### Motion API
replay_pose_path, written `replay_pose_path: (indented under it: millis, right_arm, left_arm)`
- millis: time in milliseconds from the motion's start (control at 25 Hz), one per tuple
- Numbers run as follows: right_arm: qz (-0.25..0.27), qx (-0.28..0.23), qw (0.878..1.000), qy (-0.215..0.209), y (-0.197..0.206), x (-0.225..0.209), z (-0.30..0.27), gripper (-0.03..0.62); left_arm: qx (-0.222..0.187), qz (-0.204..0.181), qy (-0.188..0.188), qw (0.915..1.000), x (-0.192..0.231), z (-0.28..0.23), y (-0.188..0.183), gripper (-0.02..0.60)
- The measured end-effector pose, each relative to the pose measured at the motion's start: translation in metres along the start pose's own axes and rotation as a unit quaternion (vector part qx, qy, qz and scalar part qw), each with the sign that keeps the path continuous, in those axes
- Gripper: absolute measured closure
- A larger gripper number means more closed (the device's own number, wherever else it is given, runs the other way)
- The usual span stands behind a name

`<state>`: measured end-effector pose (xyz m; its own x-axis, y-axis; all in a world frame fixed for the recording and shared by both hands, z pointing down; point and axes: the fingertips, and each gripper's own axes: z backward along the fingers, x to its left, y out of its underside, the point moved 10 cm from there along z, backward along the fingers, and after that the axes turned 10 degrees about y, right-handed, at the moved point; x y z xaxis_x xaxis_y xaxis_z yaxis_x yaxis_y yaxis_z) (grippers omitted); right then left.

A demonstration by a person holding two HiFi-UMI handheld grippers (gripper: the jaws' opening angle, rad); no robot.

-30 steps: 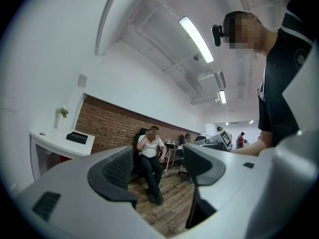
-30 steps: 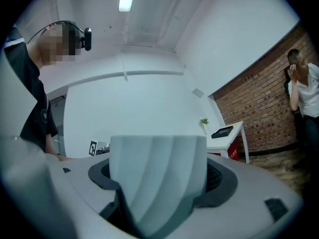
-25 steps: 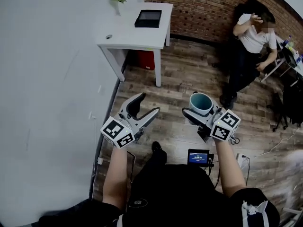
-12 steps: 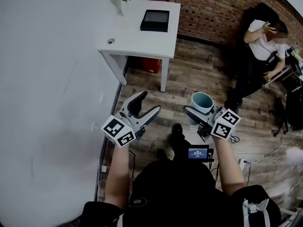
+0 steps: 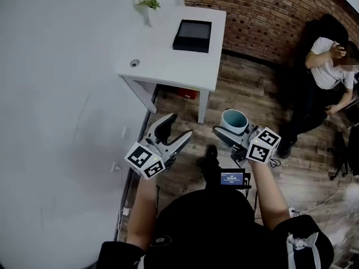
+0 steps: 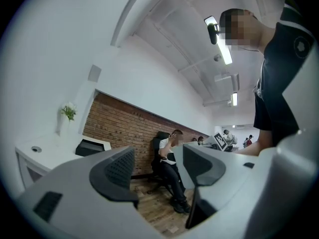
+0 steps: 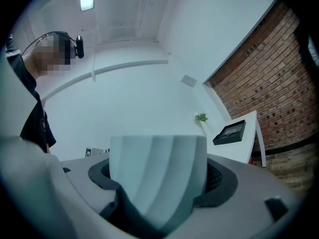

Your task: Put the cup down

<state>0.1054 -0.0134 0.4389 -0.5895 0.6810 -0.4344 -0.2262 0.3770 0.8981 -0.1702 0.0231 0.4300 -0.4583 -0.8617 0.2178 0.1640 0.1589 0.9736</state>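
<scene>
currently, left to right.
left claw [image 5: 178,129]: jaws wide apart with nothing between them, pointing level above the wood floor [image 5: 252,94]. it looks idle, spare for this job.
tabletop [image 5: 168,66]: white, set against the white wall [image 5: 56,94], ahead of both claws. it bears a small plant [image 5: 147,0] at the far corner, a black tray [image 5: 192,35] and a small round item [image 5: 134,63] too small to identify. the near part is bare, so it is the likely landing spot.
cup [image 5: 235,120]: pale teal, upright with its mouth up, clamped by its sides in the right claw [image 5: 231,132]. it is kept level, presumably to meet a surface base-first, and is in the air over the floor, short of the tabletop.
seated person [image 5: 325,66]: far right by the brick wall [image 5: 263,10], well apart from the work.
</scene>
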Motion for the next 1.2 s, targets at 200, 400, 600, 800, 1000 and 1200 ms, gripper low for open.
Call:
replay_pose_path:
  millis: [200, 400, 600, 800, 1000, 1200]
  right_arm:
    - [0.05, 0.003, 0.998, -0.027, -0.052, -0.057, -0.061, 0.2]
    - [0.069, -0.001, 0.996, -0.048, -0.103, -0.116, -0.107, 0.2]
    - [0.061, 0.013, 0.996, -0.061, -0.11, -0.148, -0.144, 0.2]
    - [0.05, 0.018, 0.997, -0.052, -0.111, -0.155, -0.174, 0.2]
    - [0.046, 0.01, 0.999, -0.017, -0.109, -0.156, -0.199, 0.2]
    - [0.033, -0.01, 0.999, 0.007, -0.116, -0.15, -0.21, 0.2]
  left_arm:
    - [0.016, -0.006, -0.007, 0.9998, 0.069, -0.057, -0.031, 0.272]
    - [0.017, -0.01, -0.01, 0.9998, 0.127, -0.113, -0.054, 0.27]
    - [0.043, -0.007, 0.015, 0.9989, 0.16, -0.144, -0.059, 0.27]
    - [0.041, 0.01, 0.016, 0.999, 0.2, -0.142, -0.063, 0.27]
    - [0.047, 0.013, 0.054, 0.9973, 0.238, -0.142, -0.066, 0.27]
    - [0.038, 0.01, 0.071, 0.9967, 0.264, -0.143, -0.076, 0.272]
